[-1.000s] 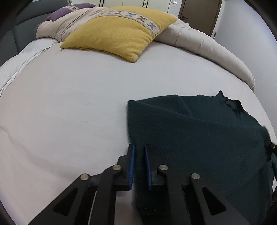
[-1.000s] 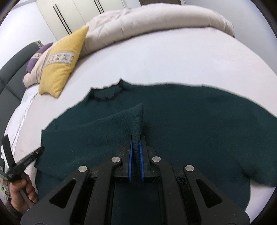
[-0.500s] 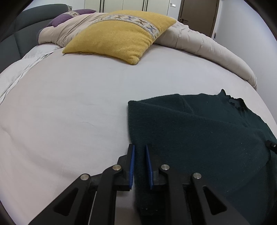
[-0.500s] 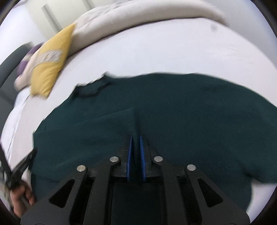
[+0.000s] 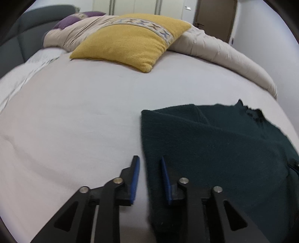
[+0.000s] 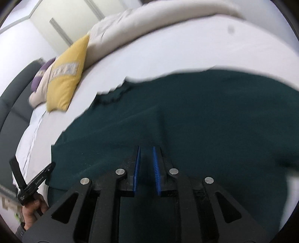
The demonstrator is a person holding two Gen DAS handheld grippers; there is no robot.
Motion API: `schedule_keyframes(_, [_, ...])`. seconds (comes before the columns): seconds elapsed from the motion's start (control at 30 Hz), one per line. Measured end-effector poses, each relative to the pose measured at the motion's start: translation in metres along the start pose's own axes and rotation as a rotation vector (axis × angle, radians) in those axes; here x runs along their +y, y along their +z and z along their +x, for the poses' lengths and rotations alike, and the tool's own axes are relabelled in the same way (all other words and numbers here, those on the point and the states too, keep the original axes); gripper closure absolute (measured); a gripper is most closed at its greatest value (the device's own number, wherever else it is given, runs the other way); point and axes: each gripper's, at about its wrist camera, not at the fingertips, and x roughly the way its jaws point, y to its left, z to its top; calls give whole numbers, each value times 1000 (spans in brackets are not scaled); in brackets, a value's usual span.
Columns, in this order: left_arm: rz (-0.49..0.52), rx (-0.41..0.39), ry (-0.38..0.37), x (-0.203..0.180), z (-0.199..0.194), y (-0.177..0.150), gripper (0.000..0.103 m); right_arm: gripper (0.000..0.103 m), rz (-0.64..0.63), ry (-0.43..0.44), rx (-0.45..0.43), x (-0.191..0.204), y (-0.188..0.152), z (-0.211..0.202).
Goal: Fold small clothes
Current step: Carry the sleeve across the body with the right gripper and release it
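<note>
A dark green knitted sweater (image 5: 214, 145) lies on the white bed sheet, its left part folded over the body, its neckline (image 5: 252, 112) at the far right. My left gripper (image 5: 148, 160) is open, its jaws astride the sweater's near left edge without pinching it. In the right wrist view the sweater (image 6: 196, 121) fills the middle, and my right gripper (image 6: 146, 149) is open just above the folded cloth. The left gripper (image 6: 35, 181) also shows there at the lower left, held in a hand.
A yellow pillow (image 5: 130, 41) lies at the far side of the bed sheet (image 5: 74, 112), with a rolled beige duvet (image 5: 224, 54) behind it. A dark headboard (image 5: 16, 43) stands at the far left. A door (image 5: 214, 16) is at the back.
Both grippers have opened and let go of the sweater. The fold the right gripper held up now lies flat on the sweater's body. The right view has swung, blurred.
</note>
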Motion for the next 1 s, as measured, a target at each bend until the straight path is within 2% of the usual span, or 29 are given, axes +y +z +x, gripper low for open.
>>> schedule_keyframes(0.07, [-43, -9, -14, 6, -16, -3, 65, 76, 70, 54, -88, -29, -3, -50])
schedule_keyframes(0.1, [-45, -28, -23, 6, -29, -6, 62, 47, 105, 62, -126, -45, -6, -74])
schedule_keyframes(0.13, [-33, -41, -26, 4, -39, -9, 61, 23, 166, 51, -191, -71, -14, -108])
schedule_keyframes(0.2, [-16, -67, -49, -1, -62, -16, 57, 20, 264, 29, -312, -119, -31, -163])
schedule_keyframes(0.3, [-36, -64, -125, -11, -87, -25, 52, 20, 451, -38, -379, -203, -61, -222])
schedule_keyframes(0.43, [-25, -32, -214, -37, -105, -44, 51, 26, 769, -61, -423, -298, -113, -267])
schedule_keyframes(0.5, [-15, -6, -243, -53, -108, -56, 48, 28, 842, -61, -453, -325, -133, -282])
schedule_keyframes(0.57, [-12, 23, -258, -66, -107, -65, 48, 35, 880, -31, -451, -341, -141, -282])
schedule_keyframes(0.67, [-16, 62, -285, -82, -105, -77, 48, 40, 877, -22, -458, -347, -135, -275])
schedule_keyframes(0.77, [-1, 80, -299, -96, -107, -84, 48, 57, 872, 4, -445, -349, -121, -261])
schedule_keyframes(0.83, [6, 86, -309, -100, -109, -86, 48, 88, 887, -2, -429, -357, -114, -251])
schedule_keyframes(0.87, [5, 89, -314, -100, -109, -85, 48, 96, 890, -31, -409, -364, -110, -247])
schedule_keyframes(0.93, [-8, 96, -327, -98, -109, -84, 48, 97, 875, -75, -395, -362, -106, -247])
schedule_keyframes(1.0, [-21, 97, -334, -93, -108, -82, 48, 97, 777, -120, -402, -345, -94, -256])
